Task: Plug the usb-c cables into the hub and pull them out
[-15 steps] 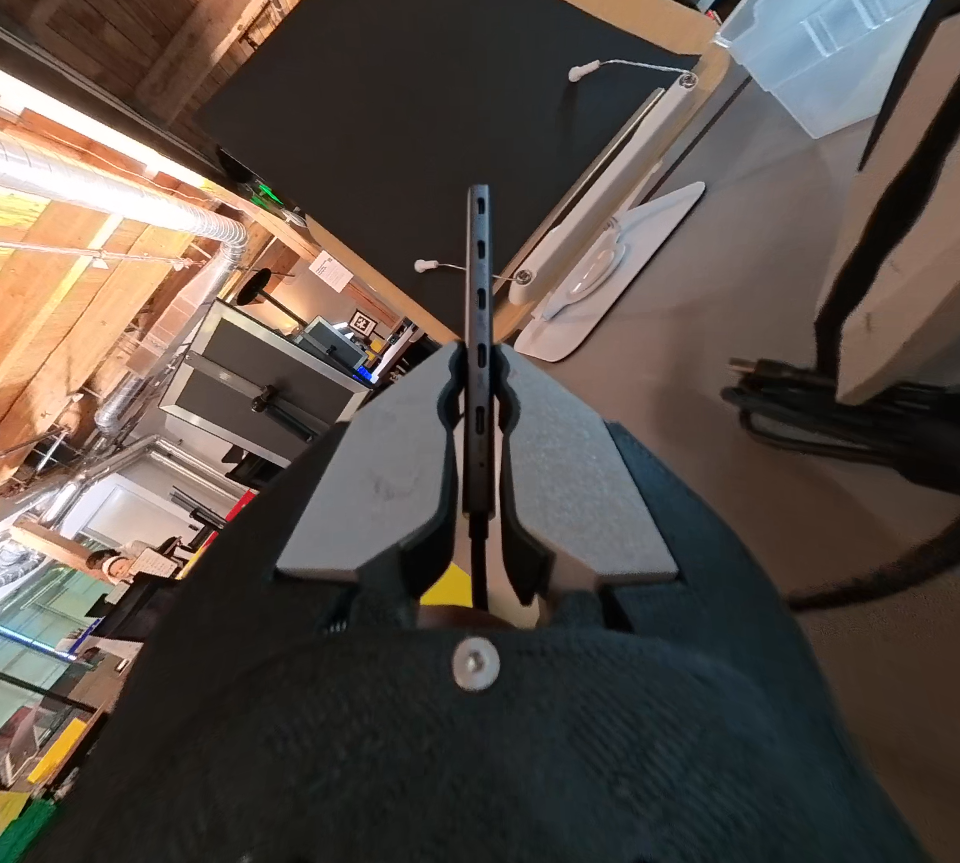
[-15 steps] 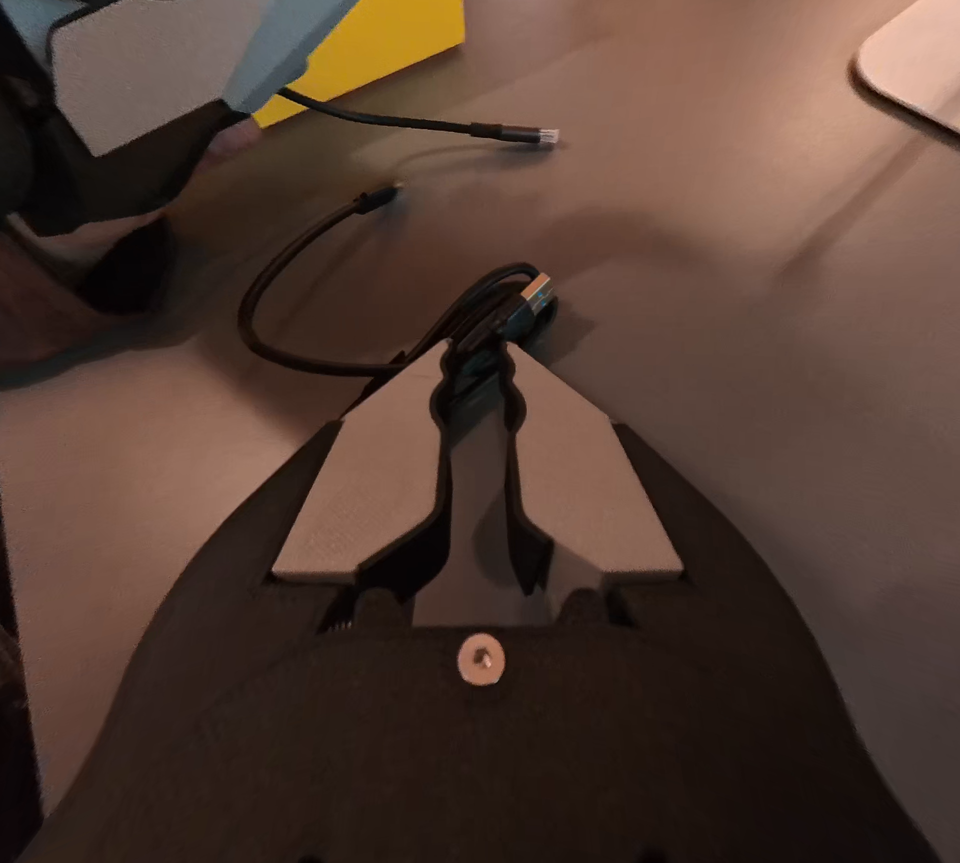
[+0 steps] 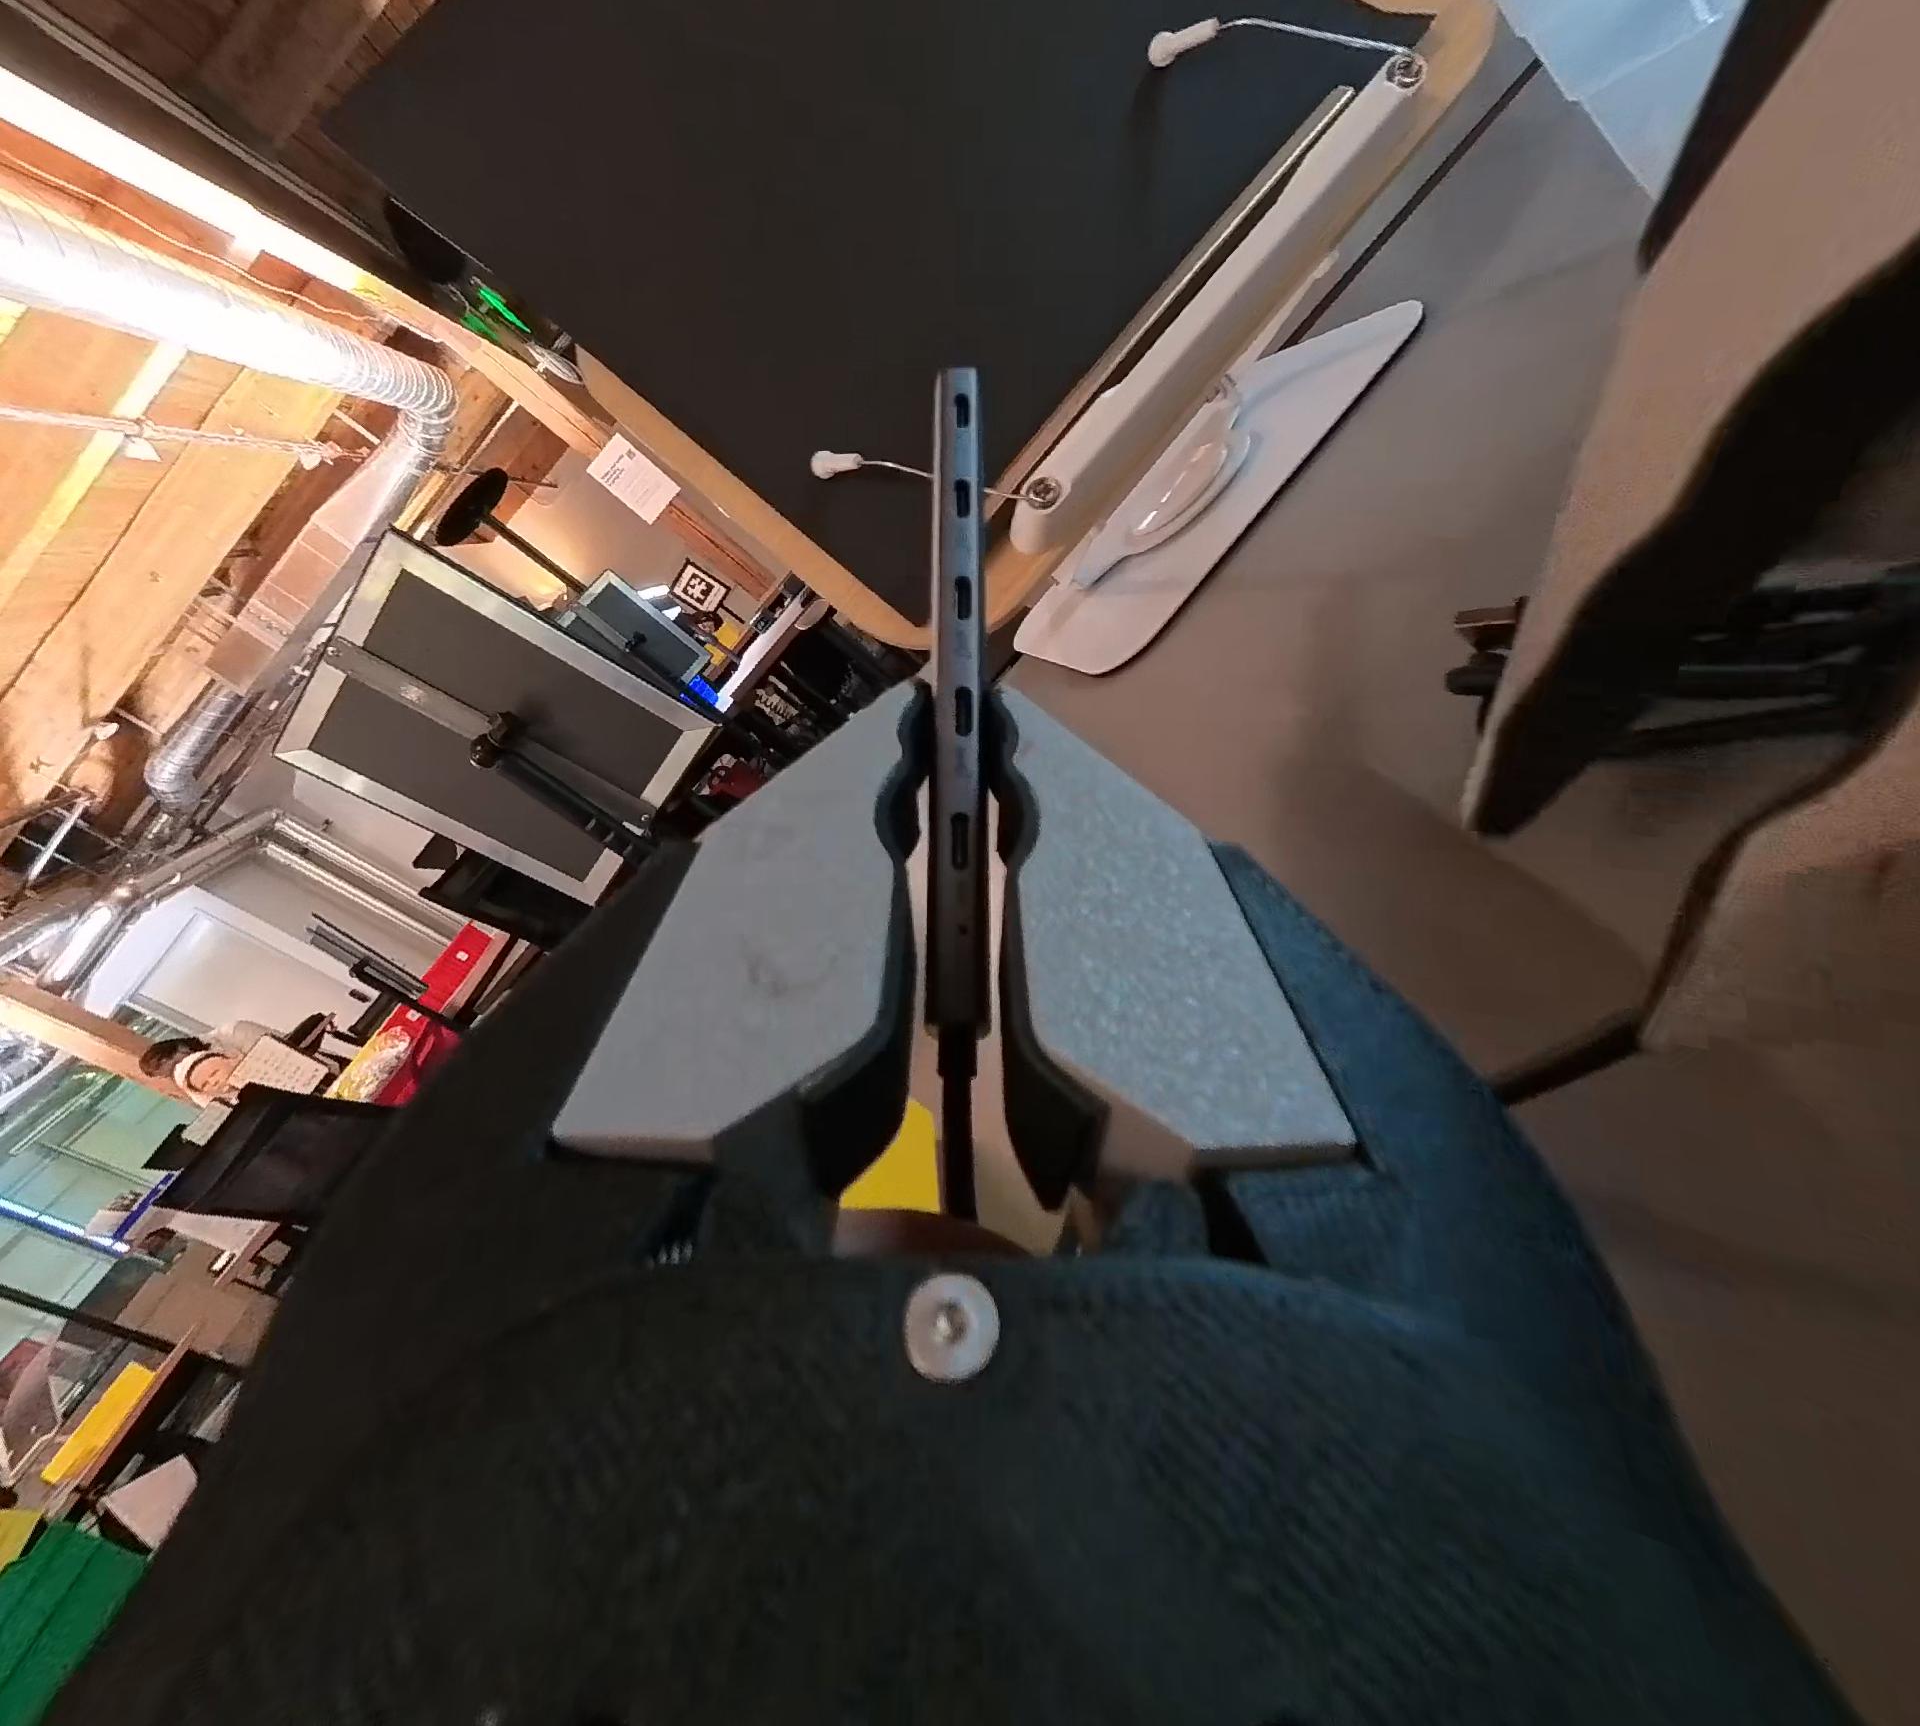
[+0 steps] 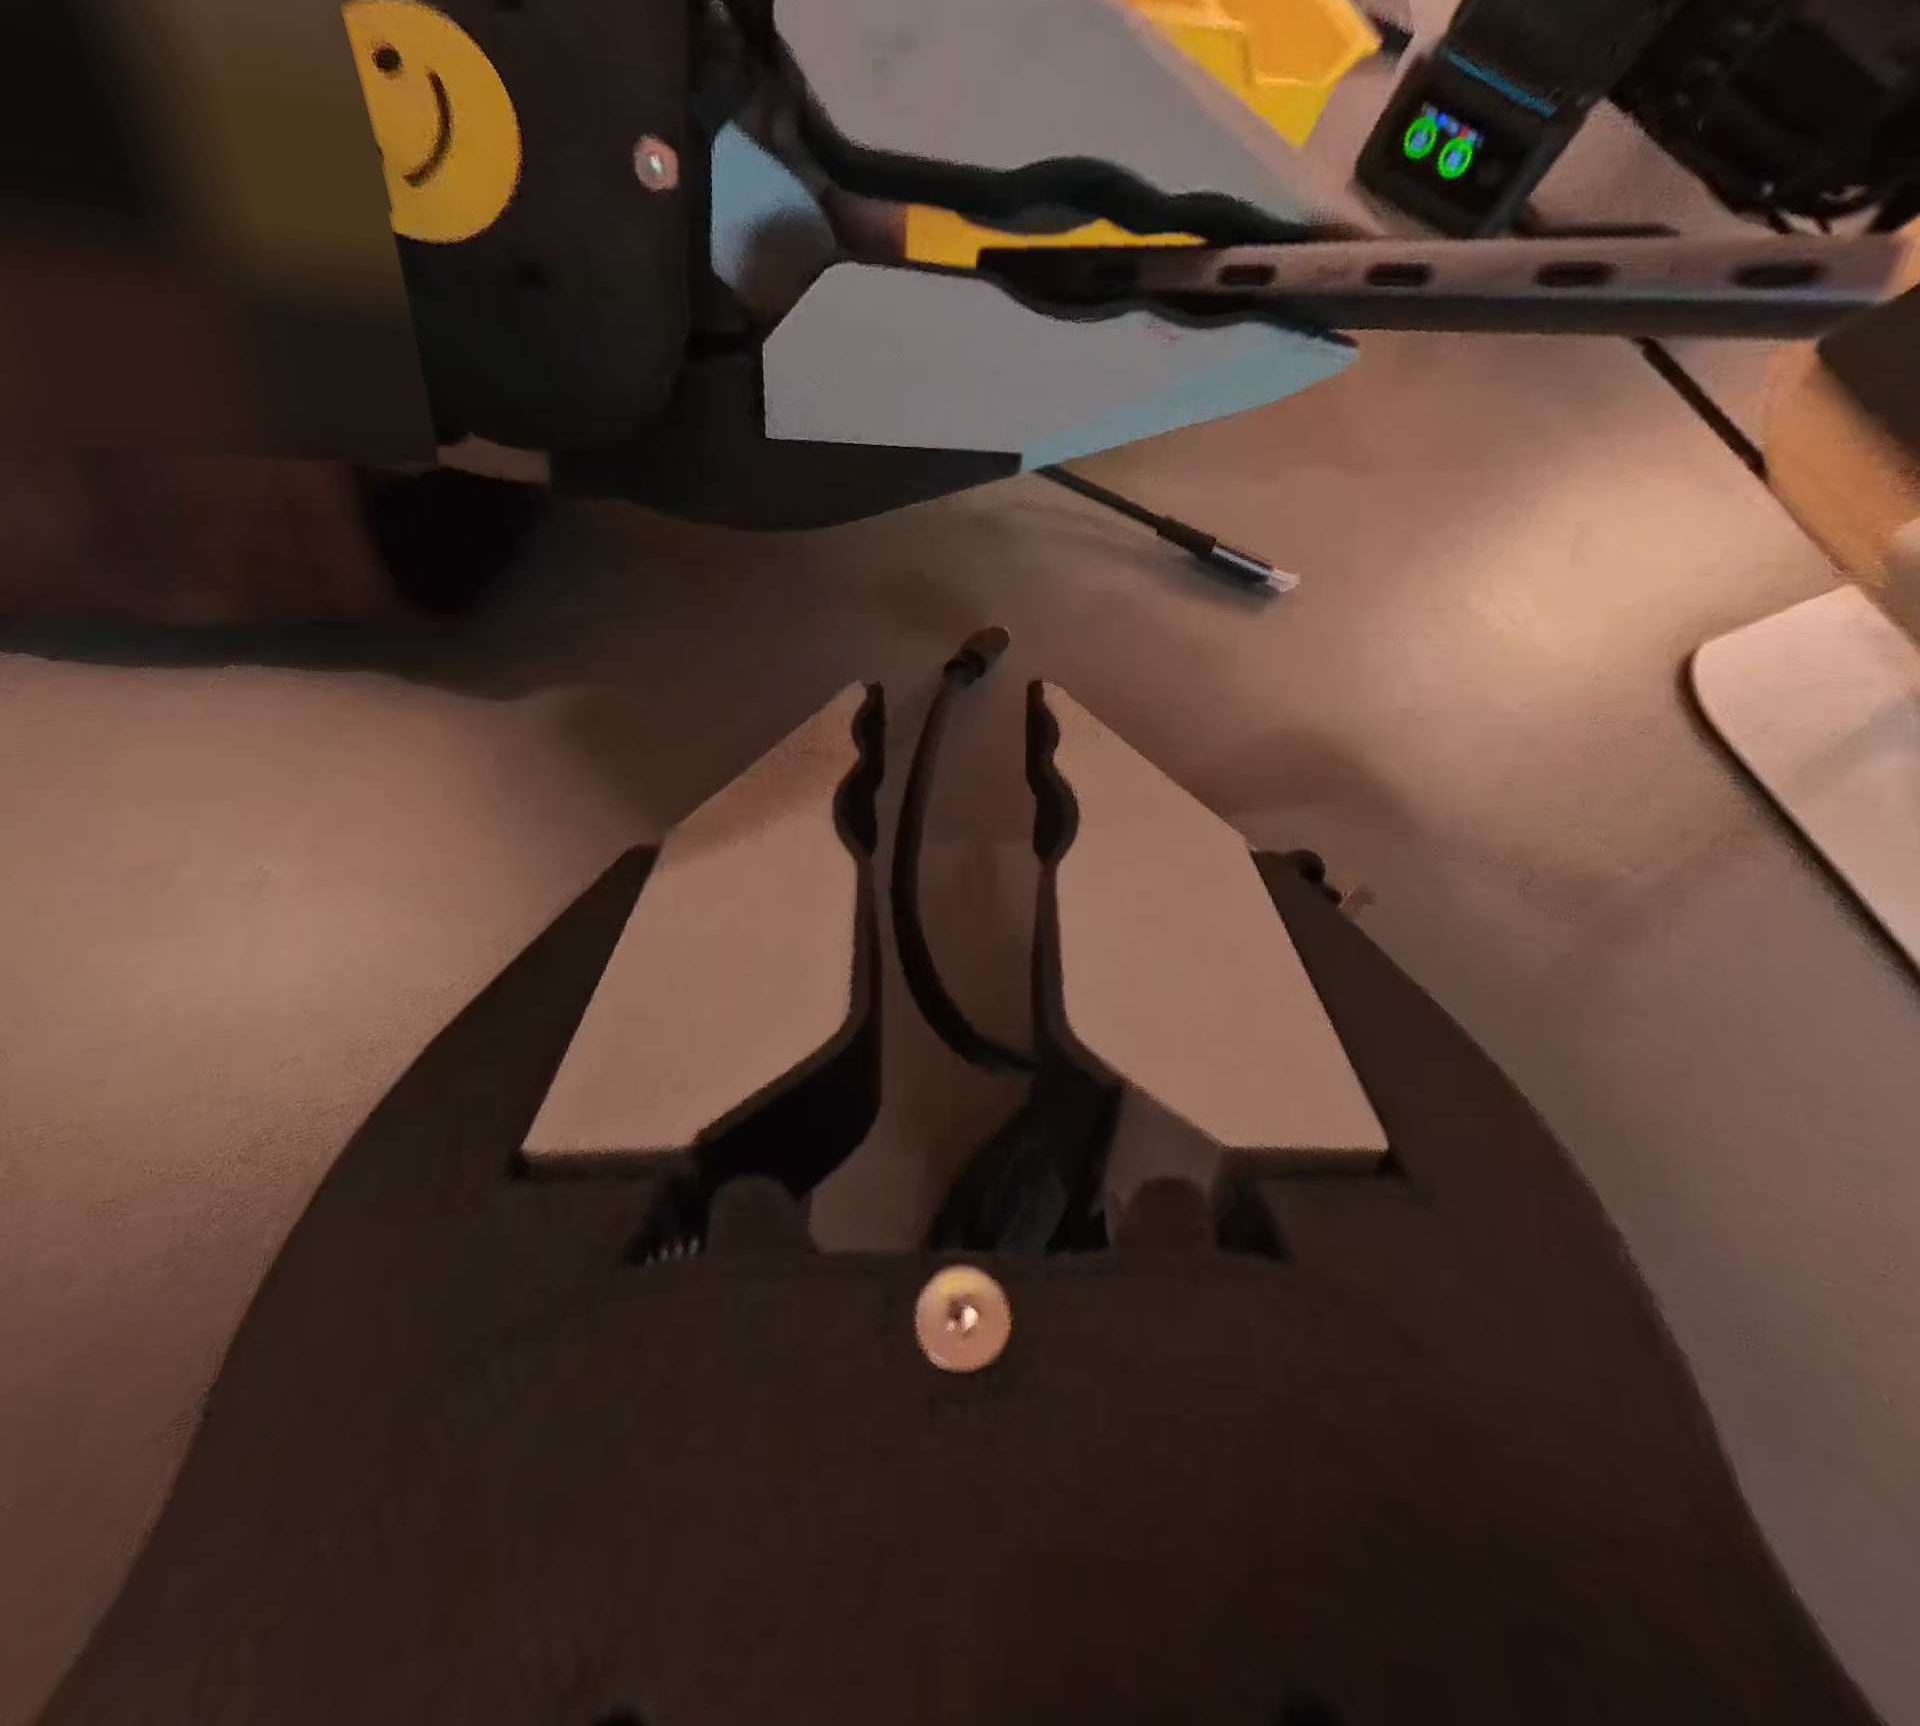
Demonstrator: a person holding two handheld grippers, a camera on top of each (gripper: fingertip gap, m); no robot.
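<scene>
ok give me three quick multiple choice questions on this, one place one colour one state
1. Where is the hub?
A) flat on the table
B) clamped in the left tool
C) in a yellow bin

2. What colour is the smiley disc on the left tool?
A) red
B) white
C) yellow

3. How is the right tool?
A) open
B) shut on the hub
C) shut on a plug

Answers:
1 B, its fingers pinch the hub's sides.
2 C, it is plainly yellow.
3 A, a gap shows either side of the black cable between its fingers.

Slim grey hub upright, ports empty; black cables on desk.
</scene>
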